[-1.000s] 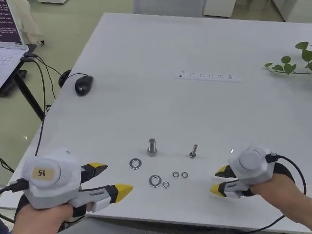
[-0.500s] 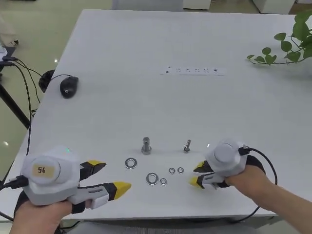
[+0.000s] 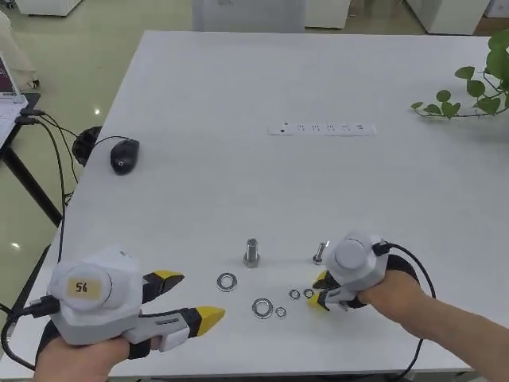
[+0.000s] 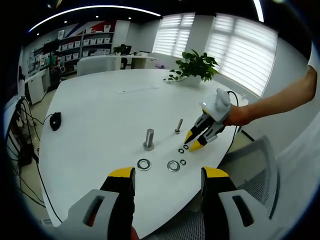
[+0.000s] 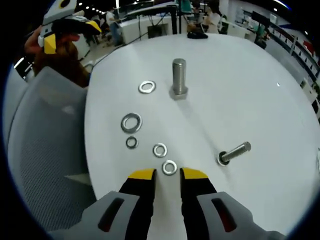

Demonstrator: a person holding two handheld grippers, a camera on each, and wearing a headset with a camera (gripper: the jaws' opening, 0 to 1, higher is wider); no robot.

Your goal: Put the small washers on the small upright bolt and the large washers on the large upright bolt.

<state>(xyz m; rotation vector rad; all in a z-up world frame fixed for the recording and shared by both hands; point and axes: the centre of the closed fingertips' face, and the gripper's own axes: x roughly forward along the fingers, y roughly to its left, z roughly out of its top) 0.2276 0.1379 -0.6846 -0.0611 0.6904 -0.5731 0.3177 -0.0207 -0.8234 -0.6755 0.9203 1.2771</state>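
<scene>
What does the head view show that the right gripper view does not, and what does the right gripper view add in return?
Head view: the green leafy plant at the right edge of the white table, and the hand holding the right gripper.
Right gripper view: a grey chair beside the table, and how one small steel washer lies just ahead of the open jaws.
Both: the large upright steel bolt, the small upright steel bolt, two large steel washers, and the left gripper.

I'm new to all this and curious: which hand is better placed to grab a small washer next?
Right. The right tongs sit open just short of a small washer, close to the small bolt. The left tongs hang farther back from all the washers.
</scene>
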